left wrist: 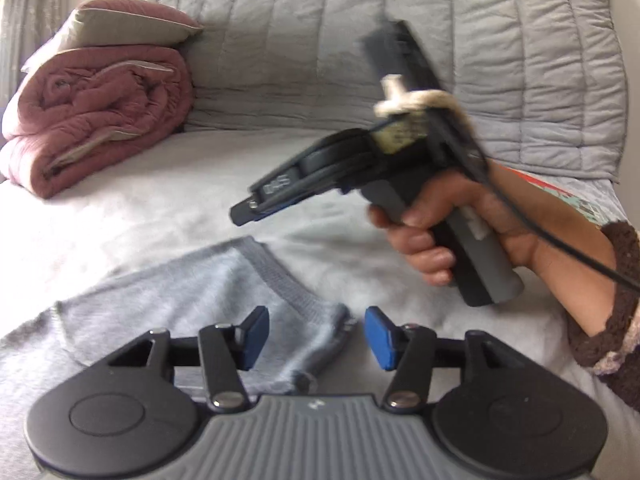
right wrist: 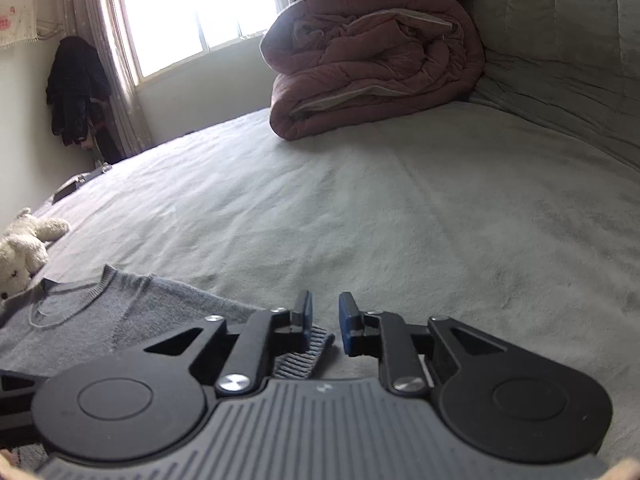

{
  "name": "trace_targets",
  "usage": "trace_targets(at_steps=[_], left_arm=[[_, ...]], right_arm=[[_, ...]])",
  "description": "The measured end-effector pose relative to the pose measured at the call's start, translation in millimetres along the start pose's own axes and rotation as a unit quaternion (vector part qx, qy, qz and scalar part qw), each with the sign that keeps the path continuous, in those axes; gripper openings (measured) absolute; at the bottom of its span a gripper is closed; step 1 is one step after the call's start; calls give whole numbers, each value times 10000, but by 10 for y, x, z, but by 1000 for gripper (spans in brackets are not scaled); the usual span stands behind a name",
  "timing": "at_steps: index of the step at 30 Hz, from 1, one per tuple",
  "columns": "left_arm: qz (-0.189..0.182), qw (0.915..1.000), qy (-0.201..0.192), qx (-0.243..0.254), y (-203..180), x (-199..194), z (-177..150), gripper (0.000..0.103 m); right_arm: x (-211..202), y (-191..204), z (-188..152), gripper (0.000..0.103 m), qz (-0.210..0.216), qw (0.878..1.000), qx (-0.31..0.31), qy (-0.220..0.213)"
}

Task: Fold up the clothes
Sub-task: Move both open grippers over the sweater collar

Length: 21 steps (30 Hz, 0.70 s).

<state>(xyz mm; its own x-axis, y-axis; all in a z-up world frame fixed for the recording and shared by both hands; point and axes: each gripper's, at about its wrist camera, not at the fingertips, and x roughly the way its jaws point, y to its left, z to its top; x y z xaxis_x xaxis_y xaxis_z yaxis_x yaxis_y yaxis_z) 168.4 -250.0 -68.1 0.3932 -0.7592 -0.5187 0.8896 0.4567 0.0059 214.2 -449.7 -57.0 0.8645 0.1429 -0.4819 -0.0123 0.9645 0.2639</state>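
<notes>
Only right wrist shows toy (right wrist: pixel 22 246) — window (right wrist: pixel 192 12).

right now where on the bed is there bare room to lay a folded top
Bare sheet runs from the grey sweater up to the pink quilt and right to the grey headboard cover. The near left is crowded: sweater, plush toy.

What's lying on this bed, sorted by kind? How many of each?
Grey sweater: 1
Folded pink quilt: 1
Pillow on top of the quilt: 1
White plush toy: 1
Total: 4
</notes>
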Motion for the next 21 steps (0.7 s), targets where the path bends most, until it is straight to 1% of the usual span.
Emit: trace_targets(at_steps=[2,3,4,6,8,10,12,14,15,18,20,21], left_arm=[[131,9997,-35,-199,96,8,-5,59],[119,9994,17,-332,137,35,-19,60],[35,9990,122,-438,165,77,-38,60],[-116,9989,249,-381,120,124,-58,62],[-277,9989,318,-213,43,146,-64,64],[-533,9980,331,-46,-39,115,-65,66],[-607,9978,265,48,-82,54,-67,66],[-526,9985,136,14,-64,-31,-74,66],[-450,9989,106,-59,-30,-63,-81,66],[-169,9990,149,-388,121,-117,-114,66],[-9,9976,287,-635,237,-152,-175,66],[62,9968,326,-732,275,-194,-216,66]], right_arm=[[-4,45,4,34,247,9997,-47,-27],[5,86,-4,34,343,9993,-137,-8],[23,142,-16,34,422,9987,-273,38],[74,234,-56,34,476,9971,-548,208],[133,271,-98,34,380,9956,-733,434],[154,259,-115,33,188,9951,-811,528],[159,253,-122,34,33,9946,-862,579],[129,268,-104,35,15,9950,-853,521],[119,292,-104,35,100,9948,-871,510],[141,394,-145,35,479,9918,-1027,597],[186,467,-203,38,531,9878,-1268,731],[195,481,-222,38,507,9868,-1354,726]])
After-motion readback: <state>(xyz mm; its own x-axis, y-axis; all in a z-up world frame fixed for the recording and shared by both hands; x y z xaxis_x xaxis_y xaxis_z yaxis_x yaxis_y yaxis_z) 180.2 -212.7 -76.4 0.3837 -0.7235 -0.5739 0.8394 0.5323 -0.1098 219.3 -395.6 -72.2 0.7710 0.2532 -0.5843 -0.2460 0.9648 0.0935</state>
